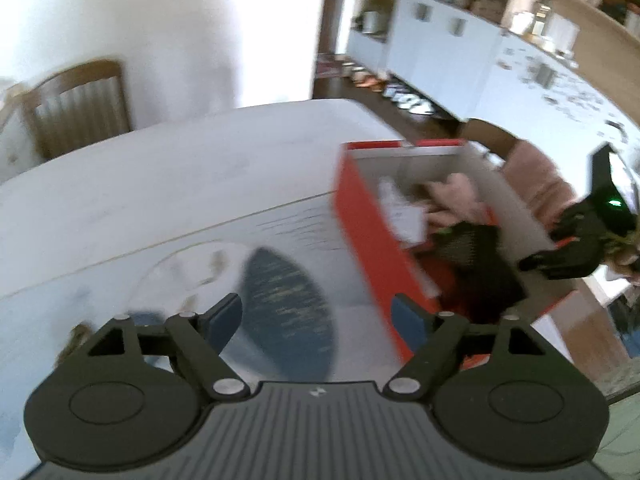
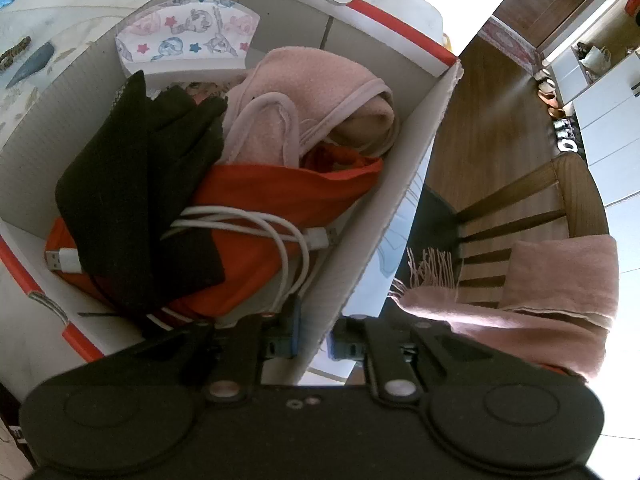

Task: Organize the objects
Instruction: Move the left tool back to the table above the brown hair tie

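Left gripper (image 1: 318, 322) fingers spread wide, nothing between the pads, view motion-blurred. Past the tips, on the white table (image 1: 160, 184), lies a dark blue oval object (image 1: 288, 312); can't tell what it is. Red cardboard box (image 1: 372, 248) sits ahead and off the right fingertip, open top, stuffed with fabric.

Right gripper (image 2: 312, 344) fingers close together, pinching the box's white side wall (image 2: 384, 216) between the blue pads; one finger inside the box, the other outside.

Inside the box, ahead of the inner finger:
- coiled white USB cable (image 2: 256, 228), nearest, on top of an orange cloth (image 2: 280, 196)
- black cloth (image 2: 132, 184) to the left, draped over the orange one
- pink fleece garment (image 2: 320, 108) further ahead
- cartoon-print piece (image 2: 184, 40) at the far end

Outside the wall, right of the outer finger: pink fringed scarf (image 2: 540, 292) over a wooden chair (image 2: 520, 208).
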The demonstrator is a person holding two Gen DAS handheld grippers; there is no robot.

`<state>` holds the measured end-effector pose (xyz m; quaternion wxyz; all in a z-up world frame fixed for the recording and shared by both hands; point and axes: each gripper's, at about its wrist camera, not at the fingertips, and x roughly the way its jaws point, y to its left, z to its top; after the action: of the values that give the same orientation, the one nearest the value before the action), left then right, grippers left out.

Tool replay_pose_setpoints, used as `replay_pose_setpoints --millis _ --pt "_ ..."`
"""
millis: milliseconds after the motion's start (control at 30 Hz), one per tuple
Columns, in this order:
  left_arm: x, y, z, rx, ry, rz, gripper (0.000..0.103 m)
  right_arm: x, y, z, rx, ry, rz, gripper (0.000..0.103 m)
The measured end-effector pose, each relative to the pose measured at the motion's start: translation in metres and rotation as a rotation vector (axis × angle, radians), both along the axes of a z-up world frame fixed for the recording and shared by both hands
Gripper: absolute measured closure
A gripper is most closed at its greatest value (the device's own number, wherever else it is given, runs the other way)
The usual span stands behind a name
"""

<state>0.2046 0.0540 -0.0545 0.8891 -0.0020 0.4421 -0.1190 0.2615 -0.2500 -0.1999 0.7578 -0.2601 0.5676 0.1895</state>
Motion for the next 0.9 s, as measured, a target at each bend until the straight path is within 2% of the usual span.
replay_pose_setpoints --millis 67,167,300,400,633,900 --pt "-0.002 0.02 -0.004 0.002 0.014 0.045 0.02 0.0 0.0 -0.001 -0.004 0.001 0.0 0.091" --pt "-0.005 0.048 -0.014 0.022 0.037 0.119 0.012 0.0 0.001 -0.002 -0.01 0.002 -0.002 0.091" --pt "-0.007 0.086 -0.031 0.045 0.07 0.224 0.008 0.0 0.001 -0.002 -0.016 0.002 -0.007 0.091" --pt "-0.008 0.111 -0.042 0.056 0.072 0.286 0.001 0.0 0.002 -0.002 -0.025 0.002 -0.008 0.091" --pt "0.004 0.146 -0.076 0.134 0.102 0.304 0.001 0.003 0.006 -0.004 -0.044 0.006 -0.023 0.09" --pt "0.03 0.153 -0.103 0.127 0.132 0.248 0.001 0.007 0.012 -0.006 -0.067 0.008 -0.047 0.089"
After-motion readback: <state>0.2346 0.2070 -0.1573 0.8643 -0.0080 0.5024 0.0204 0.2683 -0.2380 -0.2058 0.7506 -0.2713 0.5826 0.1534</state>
